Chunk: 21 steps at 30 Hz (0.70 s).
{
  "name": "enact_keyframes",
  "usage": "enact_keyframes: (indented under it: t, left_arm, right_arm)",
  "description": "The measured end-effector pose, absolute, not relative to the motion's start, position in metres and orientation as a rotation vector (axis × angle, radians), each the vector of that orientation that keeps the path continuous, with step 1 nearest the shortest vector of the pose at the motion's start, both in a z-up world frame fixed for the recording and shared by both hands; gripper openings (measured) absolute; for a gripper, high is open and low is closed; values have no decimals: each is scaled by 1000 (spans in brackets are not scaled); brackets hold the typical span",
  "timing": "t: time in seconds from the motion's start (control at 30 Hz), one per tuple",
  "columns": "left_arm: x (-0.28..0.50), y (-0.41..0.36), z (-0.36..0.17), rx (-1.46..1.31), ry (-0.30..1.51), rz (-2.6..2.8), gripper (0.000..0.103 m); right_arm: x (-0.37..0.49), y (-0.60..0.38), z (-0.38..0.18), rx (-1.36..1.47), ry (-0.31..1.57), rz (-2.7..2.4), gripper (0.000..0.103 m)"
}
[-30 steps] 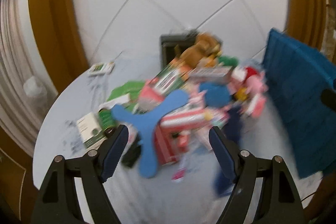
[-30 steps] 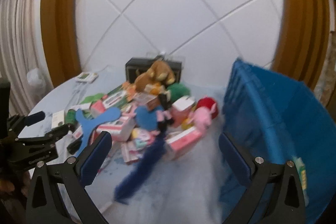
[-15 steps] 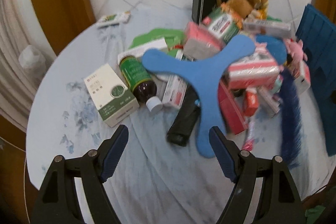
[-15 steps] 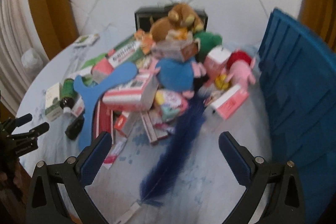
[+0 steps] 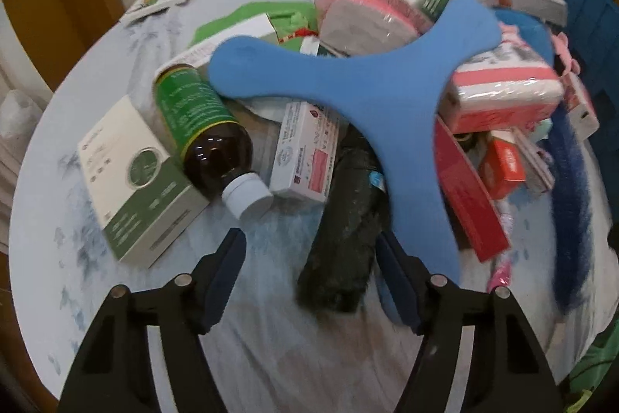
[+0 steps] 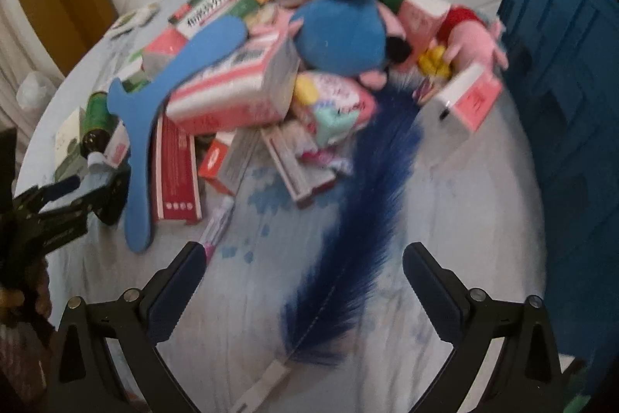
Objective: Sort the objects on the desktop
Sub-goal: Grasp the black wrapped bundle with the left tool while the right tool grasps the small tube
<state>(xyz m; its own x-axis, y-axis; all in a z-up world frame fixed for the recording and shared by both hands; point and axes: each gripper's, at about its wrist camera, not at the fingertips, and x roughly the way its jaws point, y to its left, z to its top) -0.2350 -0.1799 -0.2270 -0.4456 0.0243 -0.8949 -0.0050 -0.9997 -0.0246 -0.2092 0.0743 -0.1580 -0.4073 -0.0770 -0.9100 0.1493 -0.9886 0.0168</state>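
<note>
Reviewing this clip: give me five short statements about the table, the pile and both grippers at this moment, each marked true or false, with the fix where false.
1. The brown glass bottle with a green label stands upright. False: it lies on its side, white cap toward the camera.
2. The three-armed blue foam boomerang rests on top of boxes. True.
3. The right gripper is shut on the dark blue feather. False: its jaws stand open, the feather lying on the cloth between them.
4. The left gripper has a black furry roll between its open jaws. True.
5. The blue plastic crate sits on the left of the pile. False: in the right wrist view it is on the right.
</note>
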Motion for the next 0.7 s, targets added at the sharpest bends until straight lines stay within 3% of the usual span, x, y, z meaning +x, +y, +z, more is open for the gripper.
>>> enact_keyframes:
  t: [0.07,0.13,0.2,0.27,0.33,0.7]
  left_arm:
    - [-243,-179,-234,-1643,-40,2630,68]
    - [-250,-175,-239,-1650,-45,2613,67]
    - [-257,-170,-245,-1653,-31,2600,59]
    - [-258,-167,-248,-1652,-64,2589,43]
    - [-253,-166,-247,-1652,-66,2572,37]
    - [-186,-184,-245,-1753,-133,2517,36]
  right_arm:
    - [-209,71,-165,1649,82,-2511,103]
    - [-210,66,-173,1670,65,-2495,86]
    - [-212,60,-182,1693,67,-2469,79]
    - [-215,52,-189,1713,68,-2441,66]
    - [-218,43,-198,1728,68,-2403,53]
    - [-236,5,-231,1760,38,-2277,53]
